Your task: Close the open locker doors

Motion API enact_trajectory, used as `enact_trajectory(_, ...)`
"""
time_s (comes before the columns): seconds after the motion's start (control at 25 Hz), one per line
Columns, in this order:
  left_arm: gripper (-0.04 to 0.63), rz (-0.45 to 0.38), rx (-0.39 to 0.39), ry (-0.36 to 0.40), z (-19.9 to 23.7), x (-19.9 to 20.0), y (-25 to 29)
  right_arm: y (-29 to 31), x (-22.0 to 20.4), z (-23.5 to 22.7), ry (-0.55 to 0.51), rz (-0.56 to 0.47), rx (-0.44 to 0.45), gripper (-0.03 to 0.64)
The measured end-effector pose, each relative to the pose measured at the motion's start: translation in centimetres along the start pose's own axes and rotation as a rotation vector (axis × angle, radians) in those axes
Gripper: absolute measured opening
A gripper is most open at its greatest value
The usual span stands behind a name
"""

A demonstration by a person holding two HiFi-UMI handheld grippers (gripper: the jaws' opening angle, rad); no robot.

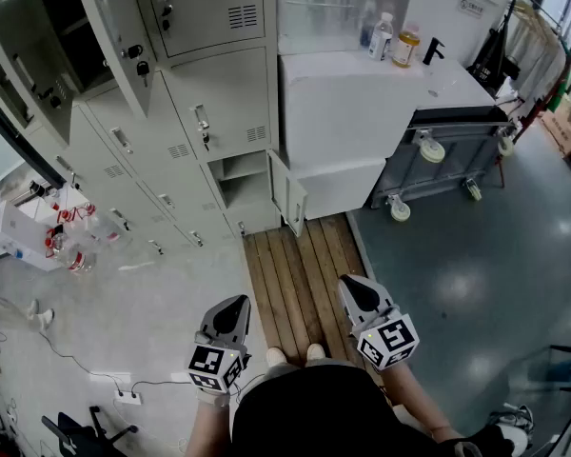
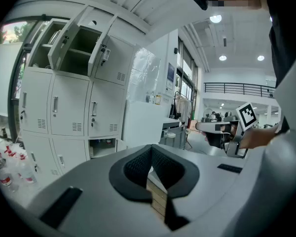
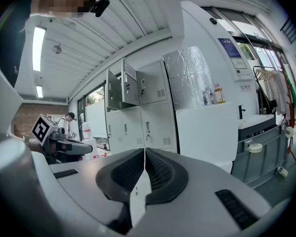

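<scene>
A grey locker bank (image 1: 186, 131) fills the upper left of the head view. Two top doors (image 1: 124, 27) stand swung out, also seen in the left gripper view (image 2: 69, 46) and the right gripper view (image 3: 122, 85). A small bottom compartment (image 1: 240, 184) is open too, its door (image 1: 290, 198) hanging out to the right. My left gripper (image 1: 236, 303) (image 2: 151, 148) and right gripper (image 1: 352, 286) (image 3: 144, 151) are both shut and empty. They are held low near my body, well short of the lockers.
A white counter (image 1: 352, 112) with bottles (image 1: 400, 41) stands right of the lockers. Beside it is a grey wheeled cart (image 1: 457, 155). I stand on wooden slats (image 1: 300, 274). Water bottles (image 1: 71, 241) and a power strip (image 1: 126, 397) lie on the floor at left.
</scene>
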State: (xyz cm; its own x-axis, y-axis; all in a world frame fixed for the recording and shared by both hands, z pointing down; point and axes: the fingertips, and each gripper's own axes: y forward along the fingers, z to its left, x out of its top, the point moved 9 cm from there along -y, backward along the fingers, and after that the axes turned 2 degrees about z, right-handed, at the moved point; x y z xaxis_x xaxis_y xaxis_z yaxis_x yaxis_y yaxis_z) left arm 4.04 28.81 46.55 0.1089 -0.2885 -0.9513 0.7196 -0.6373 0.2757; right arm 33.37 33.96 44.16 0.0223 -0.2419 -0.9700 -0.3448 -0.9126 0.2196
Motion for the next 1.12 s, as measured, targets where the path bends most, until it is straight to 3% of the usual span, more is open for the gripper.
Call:
enact_trajectory(0.36, 0.018, 0.028, 0.009, -0.031, 5.3, -2.3, -3.0, 4.5, 0.2, 4.4, -0.052, 0.025, 0.037, 0.034)
enact_trajectory(0.56, 0.018, 0.027, -0.002, -0.008, 7.7, -2.4, -2.0, 6.3, 0.2, 5.2, -0.012, -0.009, 0.043, 0.035)
enact_trajectory(0.8, 0.018, 0.061, -0.009, 0.013, 9.8, -1.8, 0.7, 8.7, -0.7, 3.8, 0.027, 0.016, -0.01, 0.035)
enact_trajectory(1.12, 0.019, 0.109, -0.001, 0.028, 13.1, 0.2, 8.9, 15.4, 0.2, -1.4, 0.016, 0.015, 0.012, 0.035)
